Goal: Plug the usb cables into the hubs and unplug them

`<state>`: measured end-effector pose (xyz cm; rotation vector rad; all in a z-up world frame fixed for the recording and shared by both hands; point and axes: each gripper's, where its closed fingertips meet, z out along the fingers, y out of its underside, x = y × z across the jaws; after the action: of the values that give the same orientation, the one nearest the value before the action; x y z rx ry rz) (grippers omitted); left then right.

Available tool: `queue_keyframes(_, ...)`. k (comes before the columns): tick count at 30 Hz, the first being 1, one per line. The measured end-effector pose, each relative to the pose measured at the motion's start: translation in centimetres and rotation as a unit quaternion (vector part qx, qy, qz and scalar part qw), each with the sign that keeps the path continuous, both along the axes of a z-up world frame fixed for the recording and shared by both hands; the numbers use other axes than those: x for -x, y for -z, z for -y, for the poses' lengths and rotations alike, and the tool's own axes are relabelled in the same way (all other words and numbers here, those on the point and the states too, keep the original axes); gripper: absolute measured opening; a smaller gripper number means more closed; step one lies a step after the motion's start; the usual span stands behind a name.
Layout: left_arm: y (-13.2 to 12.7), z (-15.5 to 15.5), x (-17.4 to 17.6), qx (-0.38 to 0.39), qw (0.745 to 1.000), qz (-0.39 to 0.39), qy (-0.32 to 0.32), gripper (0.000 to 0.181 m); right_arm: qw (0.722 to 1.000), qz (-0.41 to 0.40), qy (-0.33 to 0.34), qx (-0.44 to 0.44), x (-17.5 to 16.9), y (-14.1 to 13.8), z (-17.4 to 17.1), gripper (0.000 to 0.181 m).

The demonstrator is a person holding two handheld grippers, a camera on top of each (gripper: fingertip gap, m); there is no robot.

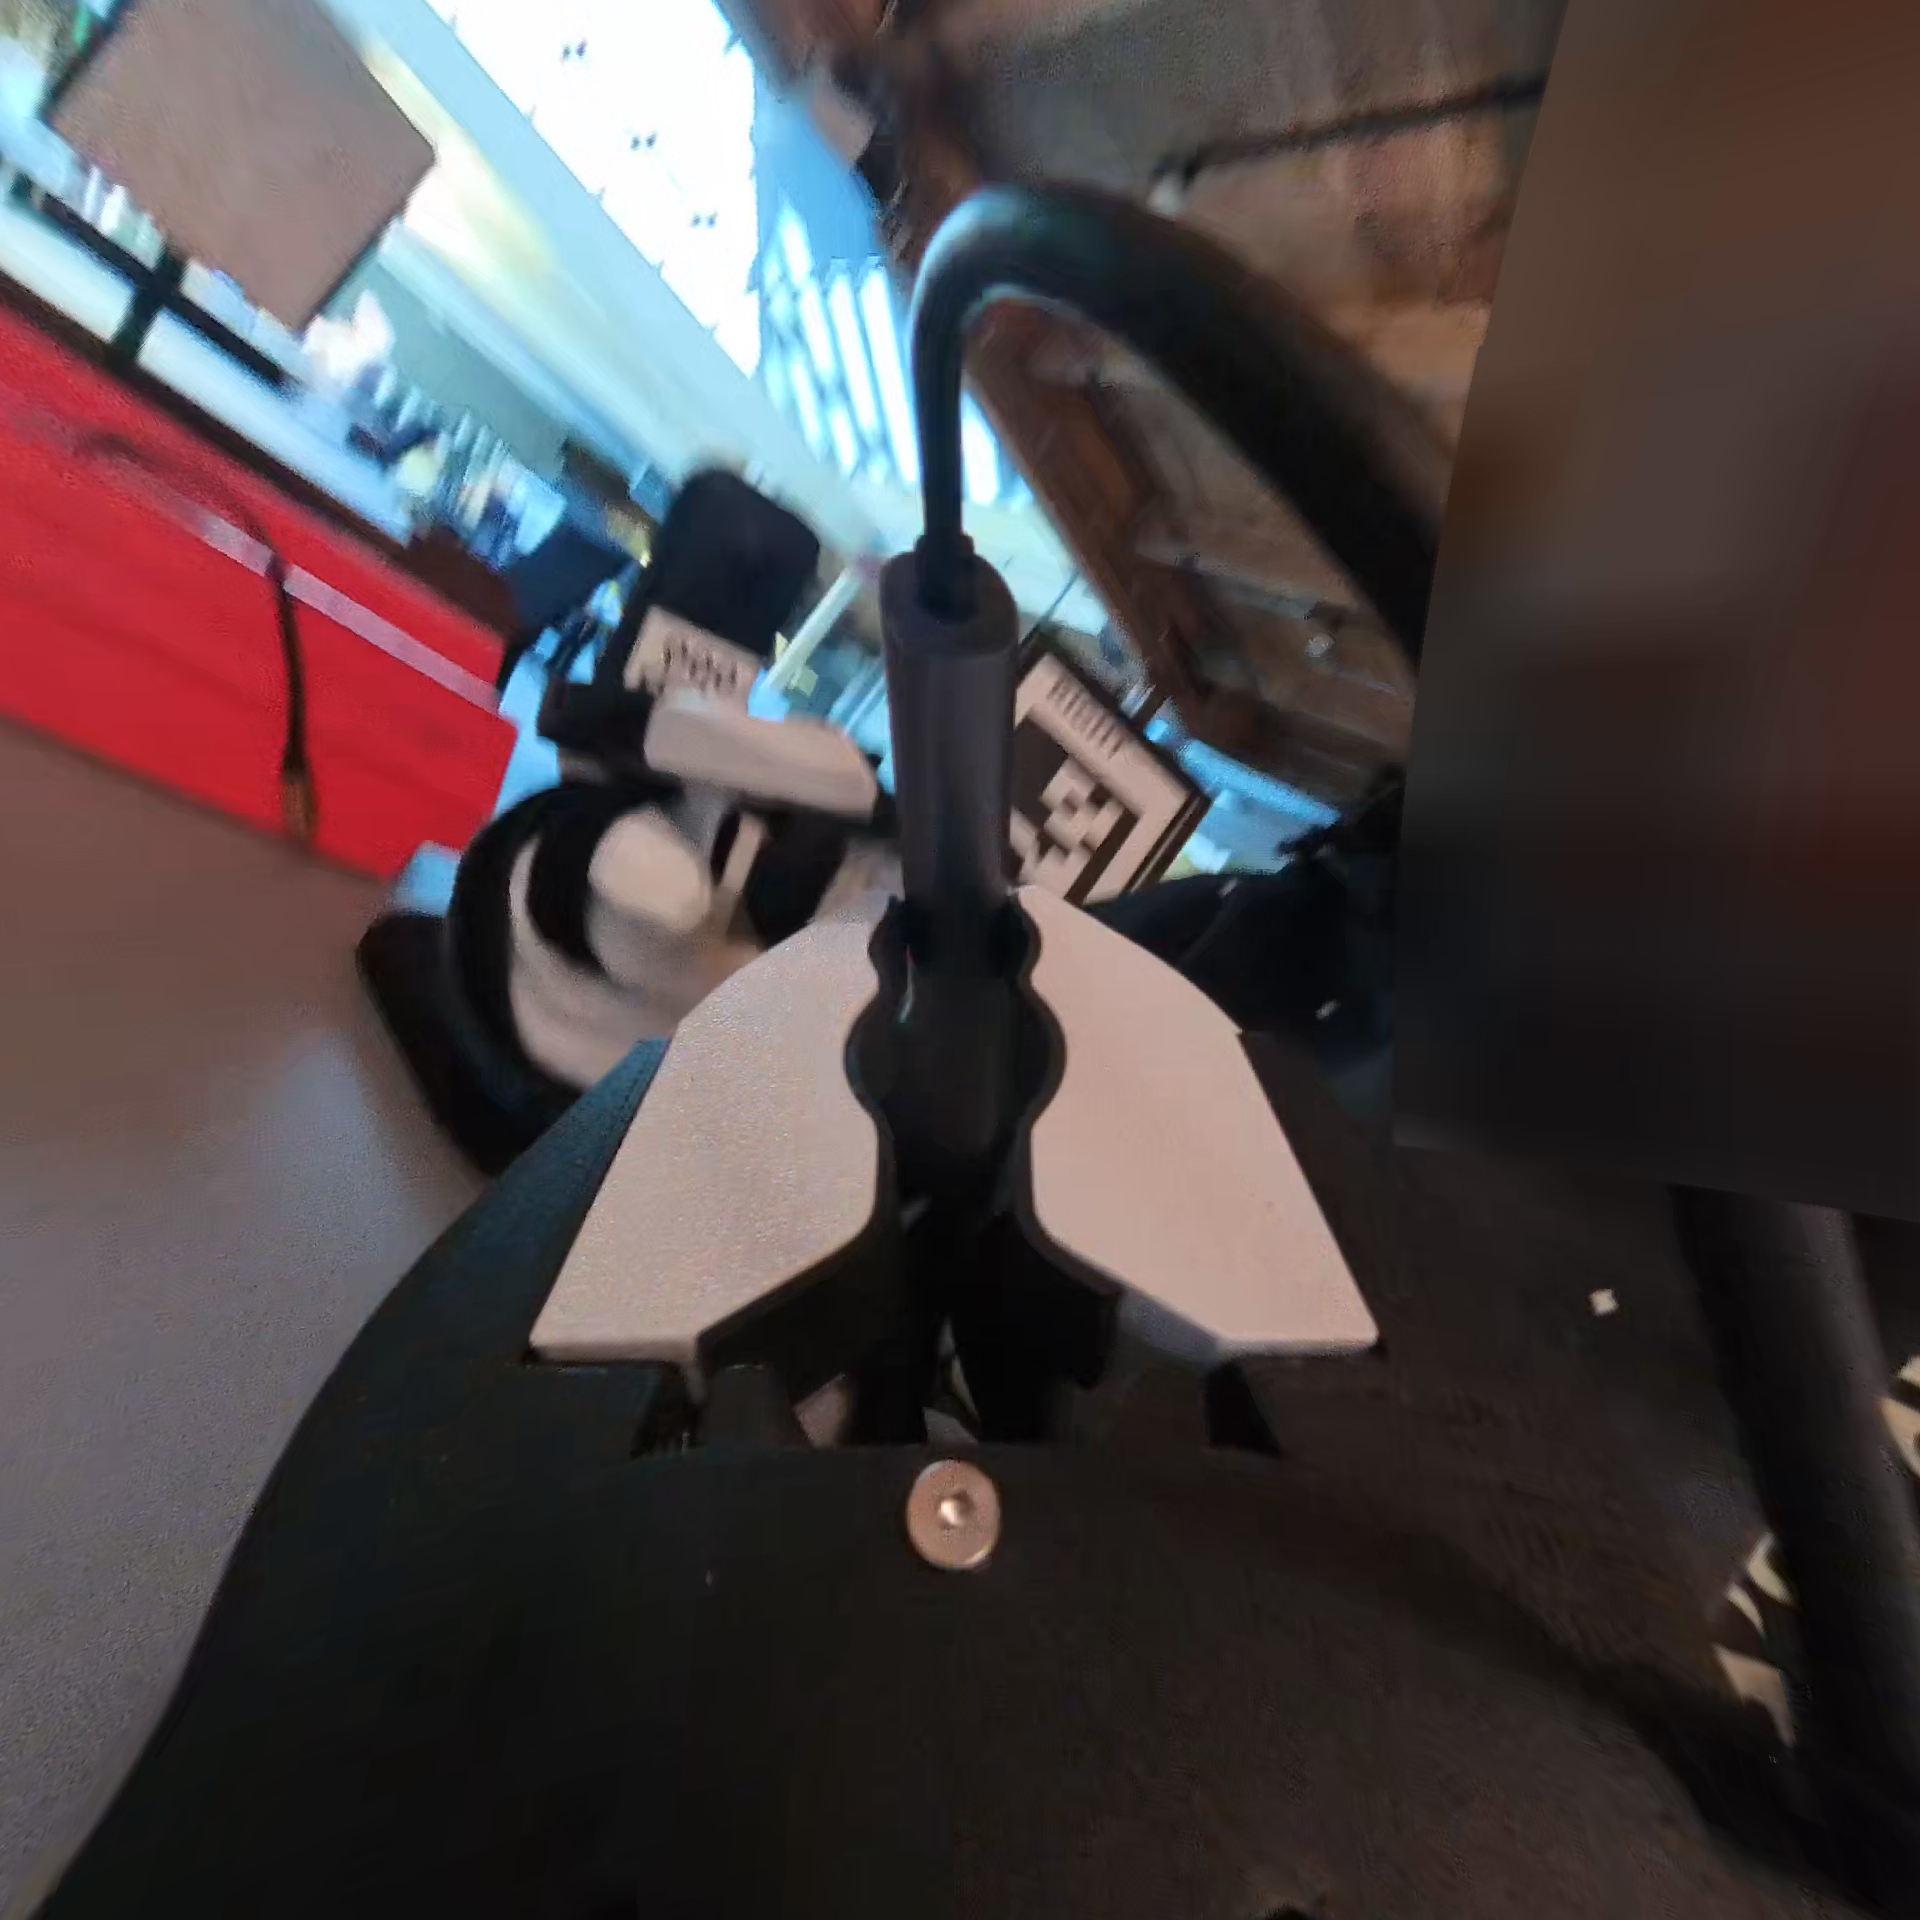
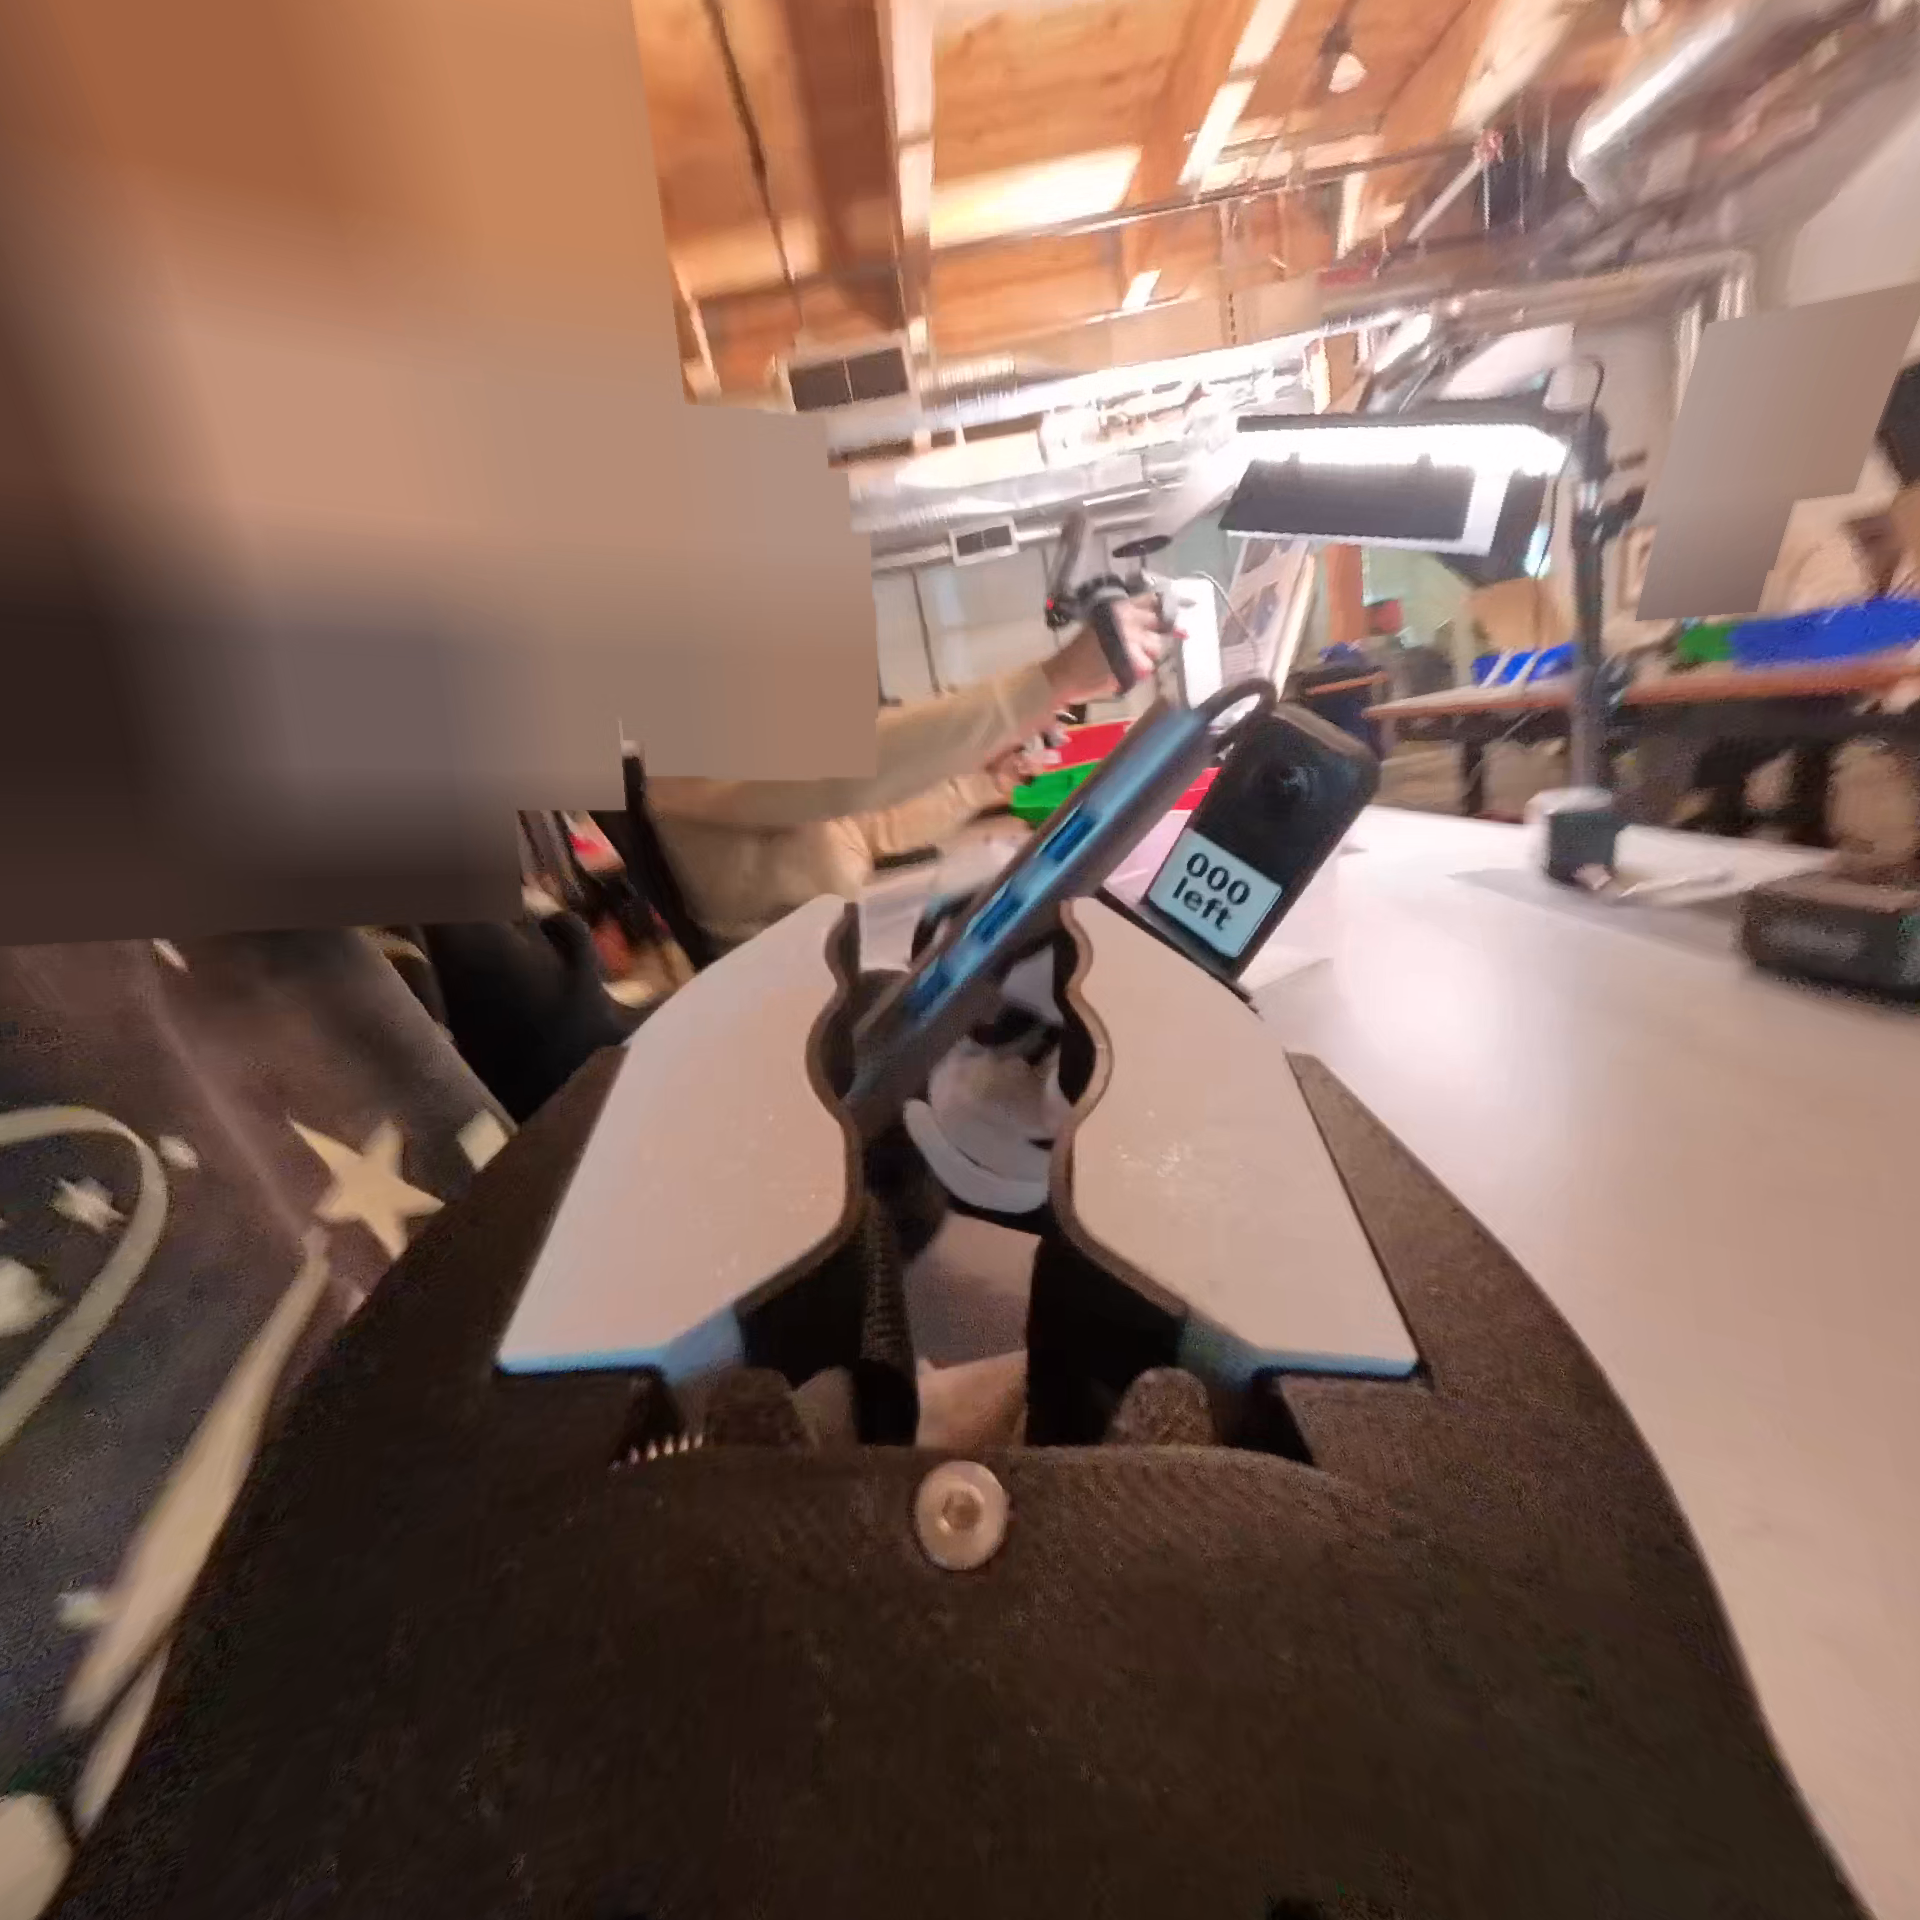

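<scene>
Your left gripper (image 1: pixel 954 935) has its jaws clamped on the grey USB hub (image 1: pixel 951 748), which stands up out of the fingertips with its black cable (image 1: pixel 1049 270) arching over to the right — well clear of the pale table (image 1: pixel 156 1195). Your right gripper (image 2: pixel 956 997) sits with its jaws parted around the lower end of that same hub (image 2: pixel 1049 862), which slants up to the right with its blue ports (image 2: pixel 1070 836) showing — whether the fingers touch it, you cannot tell. Behind the hub sits the black camera (image 2: pixel 1288 790) of your left gripper.
</scene>
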<state>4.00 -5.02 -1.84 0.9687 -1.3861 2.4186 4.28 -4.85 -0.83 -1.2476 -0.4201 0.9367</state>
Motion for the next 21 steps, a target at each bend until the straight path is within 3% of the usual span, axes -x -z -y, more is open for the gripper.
queue_keyframes(3,3.4,0.8,-0.2,-0.119,0.991,-0.055,0.001,0.017,0.986,-0.085,-0.06,0.13,-1.0,1.5,-1.2,0.045)
queue_keyframes(5,4.0,1.1,-0.2,-0.142,0.987,-0.073,0.006,0.017,0.974,-0.088,-0.084,0.191,-0.5,3.1,-1.7,0.05)
queue_keyframes(8,5.8,1.6,-0.2,-0.196,0.975,-0.104,0.014,0.017,0.971,-0.065,-0.087,0.213,0.2,4.1,-1.7,0.019)
queue_keyframes(9,6.2,1.7,-0.3,-0.207,0.972,-0.108,0.013,0.017,0.971,-0.049,-0.083,0.217,0.2,4.5,-1.7,0.018)
queue_keyframes(11,5.4,1.3,-1.1,-0.176,0.98,-0.091,-0.015,0.019,0.978,-0.06,-0.064,0.187,-0.5,3.6,-1.7,0.018)
queue_keyframes(15,4.5,1.3,-2.5,-0.124,0.988,-0.057,-0.067,0.038,0.978,-0.187,-0.028,0.089,-3.6,0.0,-1.4,0.017)
queue_keyframes(18,4.0,2.1,-3.1,-0.12,0.988,-0.028,-0.088,0.035,0.981,-0.184,-0.014,0.059,-3.5,-0.5,-1.2,0.017)
queue_keyframes(19,3.8,2.1,-3.0,-0.123,0.988,-0.014,-0.095,0.024,0.984,-0.172,-0.007,0.05,-3.2,-0.6,-1.3,0.017)
queue_keyframes(21,3.8,1.7,-2.8,-0.147,0.983,0.001,-0.107,0.02,0.987,-0.153,0.012,0.04,-2.9,-0.5,-1.4,0.017)
